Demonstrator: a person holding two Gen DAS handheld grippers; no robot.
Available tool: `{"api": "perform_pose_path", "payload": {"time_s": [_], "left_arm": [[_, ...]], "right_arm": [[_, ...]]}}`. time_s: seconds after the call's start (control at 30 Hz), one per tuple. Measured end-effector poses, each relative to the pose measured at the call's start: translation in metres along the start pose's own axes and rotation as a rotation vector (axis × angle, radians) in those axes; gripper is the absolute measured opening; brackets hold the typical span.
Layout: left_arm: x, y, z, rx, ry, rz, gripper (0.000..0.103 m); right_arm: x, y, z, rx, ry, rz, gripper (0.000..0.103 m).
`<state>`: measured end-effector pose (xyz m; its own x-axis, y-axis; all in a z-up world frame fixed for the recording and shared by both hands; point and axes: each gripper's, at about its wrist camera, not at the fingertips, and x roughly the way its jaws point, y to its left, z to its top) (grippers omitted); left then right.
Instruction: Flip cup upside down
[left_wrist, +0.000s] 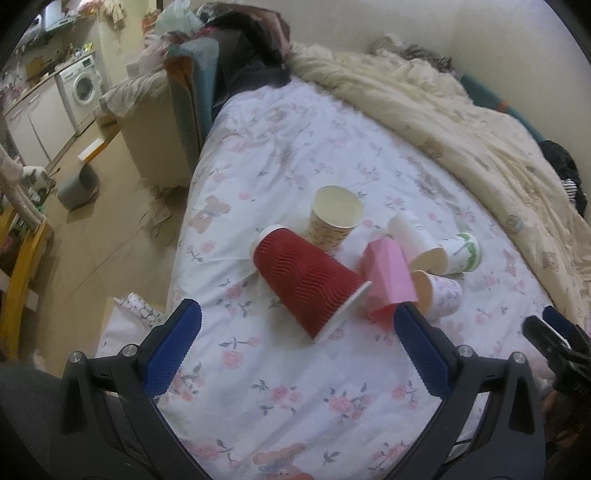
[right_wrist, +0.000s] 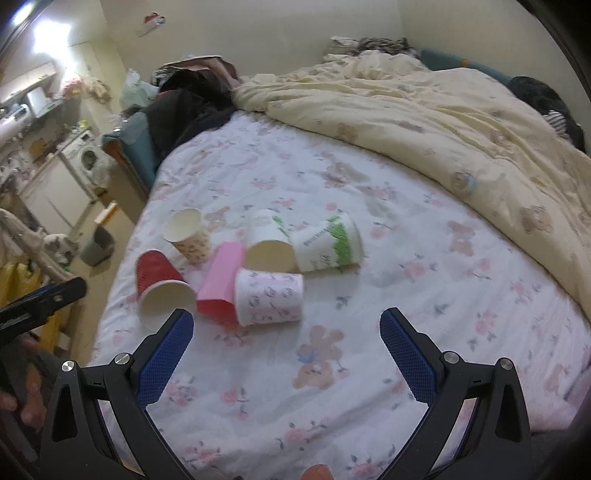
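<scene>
Several paper cups lie clustered on a floral bedsheet. A red ribbed cup lies on its side, mouth toward me. A patterned cream cup stands upright. A pink cup, a white cup, a floral cup and a green-printed cup lie on their sides. My left gripper is open and empty, just short of the red cup. My right gripper is open and empty, near the floral cup.
A cream duvet is bunched along the far and right side of the bed. Dark clothes are piled at the bed's far corner. The bed's left edge drops to the floor, where a grey bin stands.
</scene>
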<state>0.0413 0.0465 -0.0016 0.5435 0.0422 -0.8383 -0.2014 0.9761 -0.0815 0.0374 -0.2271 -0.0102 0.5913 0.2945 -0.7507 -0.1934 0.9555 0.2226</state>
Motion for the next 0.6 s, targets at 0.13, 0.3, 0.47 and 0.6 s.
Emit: {"api": "perform_pose_path", "payload": {"time_s": [0.13,0.3,0.47,0.6], "left_arm": [[0.018,0.011,0.015,-0.035,0.061,0.040,0.103],[0.040,0.017,0.032,-0.072,0.122,0.089,0.103],[0.071,0.014,0.038,-0.183,0.214,0.075,0.103],[0.104,0.004,0.037,-0.303,0.300,0.053,0.102]], "right_arm": [[0.002,0.002,0.006,-0.012,-0.011,-0.011,0.103],[0.012,-0.010,0.006,0.055,0.000,0.000,0.103],[0.018,-0.020,0.006,0.100,0.019,-0.007,0.103],[0.019,-0.025,0.004,0.121,0.024,-0.006,0.103]]}}
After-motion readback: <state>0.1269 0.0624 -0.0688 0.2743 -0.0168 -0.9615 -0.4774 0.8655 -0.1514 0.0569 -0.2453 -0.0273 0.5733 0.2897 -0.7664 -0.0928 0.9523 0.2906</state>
